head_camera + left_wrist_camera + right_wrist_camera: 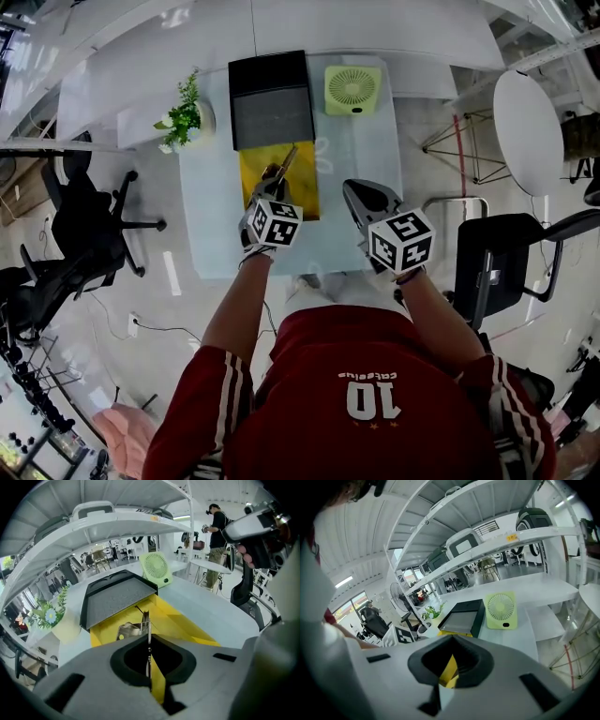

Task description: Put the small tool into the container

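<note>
Left gripper (270, 180) is clamped on the small tool (148, 631), which is held over the yellow container (307, 199) mid-table. The tool's long axis is pointed at the far edge, toward the black lid (272, 103). Right gripper (360, 194) is held with jaws closed together and nothing between them, just right of the container. Green fan (352, 90) and plant (183, 117) are set by the far edge.

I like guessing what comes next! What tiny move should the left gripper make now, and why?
Probably lower the left gripper slightly into the open yellow plastic container. Its fingers are shut on the thin silver metal tool, which points over the container, so a short drop seems enough before letting go.
</note>
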`<move>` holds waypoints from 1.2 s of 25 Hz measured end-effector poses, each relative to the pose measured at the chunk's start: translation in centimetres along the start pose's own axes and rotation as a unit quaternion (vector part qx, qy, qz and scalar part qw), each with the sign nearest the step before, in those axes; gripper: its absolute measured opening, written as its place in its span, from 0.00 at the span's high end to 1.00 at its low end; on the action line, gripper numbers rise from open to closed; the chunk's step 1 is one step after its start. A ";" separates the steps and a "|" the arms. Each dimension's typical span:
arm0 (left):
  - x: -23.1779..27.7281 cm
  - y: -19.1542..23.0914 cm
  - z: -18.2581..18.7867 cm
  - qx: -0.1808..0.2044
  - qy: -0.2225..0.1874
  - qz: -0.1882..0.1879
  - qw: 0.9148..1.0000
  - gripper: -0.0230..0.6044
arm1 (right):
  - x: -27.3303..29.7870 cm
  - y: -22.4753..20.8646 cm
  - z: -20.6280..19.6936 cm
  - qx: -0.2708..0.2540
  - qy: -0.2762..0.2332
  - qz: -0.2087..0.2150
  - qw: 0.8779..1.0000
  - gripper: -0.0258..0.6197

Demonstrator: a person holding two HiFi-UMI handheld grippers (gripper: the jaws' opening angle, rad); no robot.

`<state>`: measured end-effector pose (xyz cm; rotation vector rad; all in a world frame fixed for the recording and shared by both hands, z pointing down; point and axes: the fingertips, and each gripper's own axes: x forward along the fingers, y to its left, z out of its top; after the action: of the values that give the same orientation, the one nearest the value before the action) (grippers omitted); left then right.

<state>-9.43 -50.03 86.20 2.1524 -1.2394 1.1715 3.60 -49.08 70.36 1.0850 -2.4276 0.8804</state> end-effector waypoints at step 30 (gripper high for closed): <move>-1.8 -4.6 2.0 -0.016 -0.031 -0.047 0.998 0.84 | -2.9 -0.2 0.0 0.021 -0.023 -0.019 0.999 0.95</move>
<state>-5.09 -48.00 83.95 2.2146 -1.1601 1.0470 5.63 -47.56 68.94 1.1750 -2.4276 0.9086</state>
